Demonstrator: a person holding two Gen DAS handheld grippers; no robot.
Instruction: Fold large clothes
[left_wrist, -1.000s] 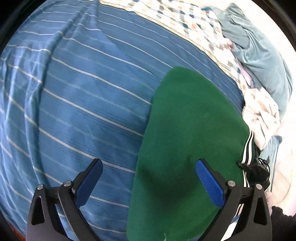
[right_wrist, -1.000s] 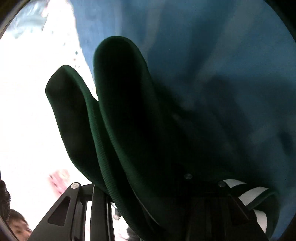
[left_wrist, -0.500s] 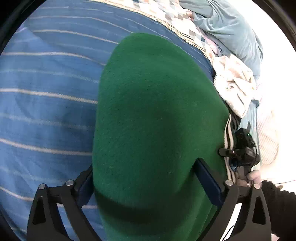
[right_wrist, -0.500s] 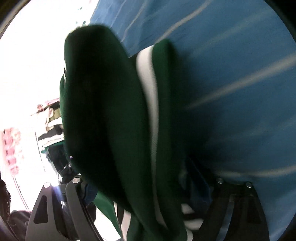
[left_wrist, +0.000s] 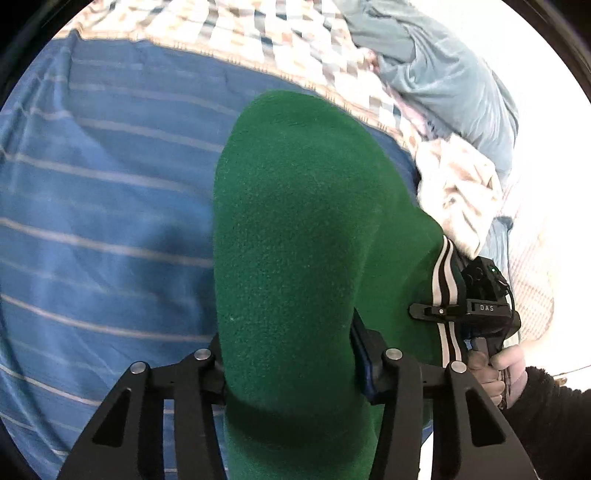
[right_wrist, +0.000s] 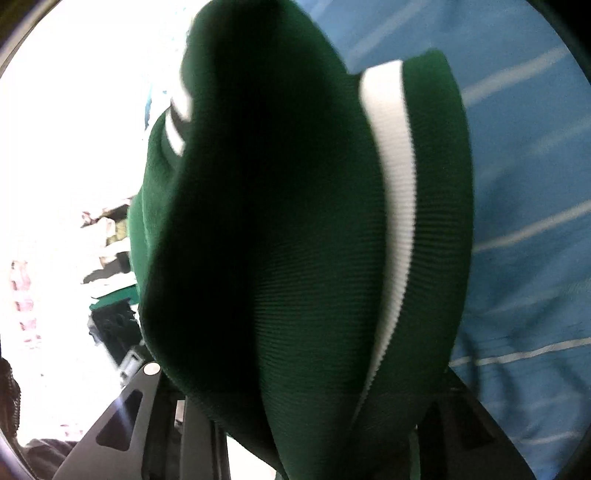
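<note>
Both tongs clamp our thick green fleece garment (left_wrist: 295, 240): left gripper (left_wrist: 288, 369) mid-fabric, right gripper (right_wrist: 314, 424) its white-striped ribbed hem; lifted over the blue striped bedsheet (left_wrist: 103, 221); folding seems underway, laying down remains.

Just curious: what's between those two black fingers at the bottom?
In the left wrist view, the green garment fills the left gripper, pinched between its fingers.

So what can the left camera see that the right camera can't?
Only the left wrist view shows the checked quilt, the grey-blue pillow, the right hand and the right gripper. Only the right wrist view shows the ribbed hem close up. Both show the green garment and the blue striped sheet.
</note>
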